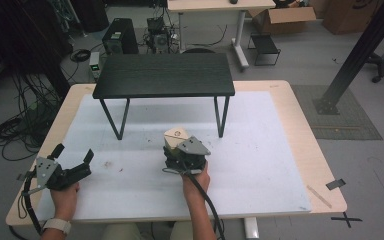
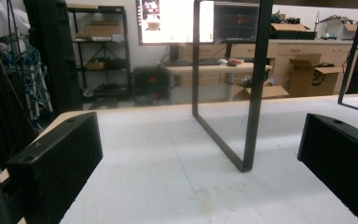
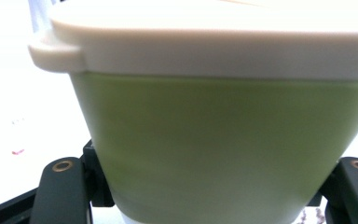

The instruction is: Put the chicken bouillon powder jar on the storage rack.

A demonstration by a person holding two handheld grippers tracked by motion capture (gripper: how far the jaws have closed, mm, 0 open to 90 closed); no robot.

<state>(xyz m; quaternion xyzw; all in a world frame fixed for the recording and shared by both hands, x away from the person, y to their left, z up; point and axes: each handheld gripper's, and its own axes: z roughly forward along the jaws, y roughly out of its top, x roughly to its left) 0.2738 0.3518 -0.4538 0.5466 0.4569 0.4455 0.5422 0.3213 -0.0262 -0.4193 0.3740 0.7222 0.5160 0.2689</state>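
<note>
So the tub (image 3: 223, 154) is upright: green body narrowing toward the base, cream lid (image 3: 205, 46) on top with a little tab sticking out at one corner. Its long axis runs straight up. From the high view I mostly just get the lid, a pale square with a small mark on it, sitting just in front of the black shelf (image 1: 164, 75), nearer its right legs than its left.

My right gripper (image 1: 182, 152) has it. The jaws are clamped on the lower body from both sides, and in the right gripper view the pads sit tight against the green walls. The tub's bottom edge is cut off there, so I can't tell if it's resting on the white mat (image 1: 260, 165) or just off it. In the high view the gripper's grey plate hides the tub's near side too.

Left gripper (image 1: 75, 162) is well off to the shelf's front left, jaws spread wide with nothing between them, just mat and one shelf leg (image 2: 256, 88) ahead.
</note>
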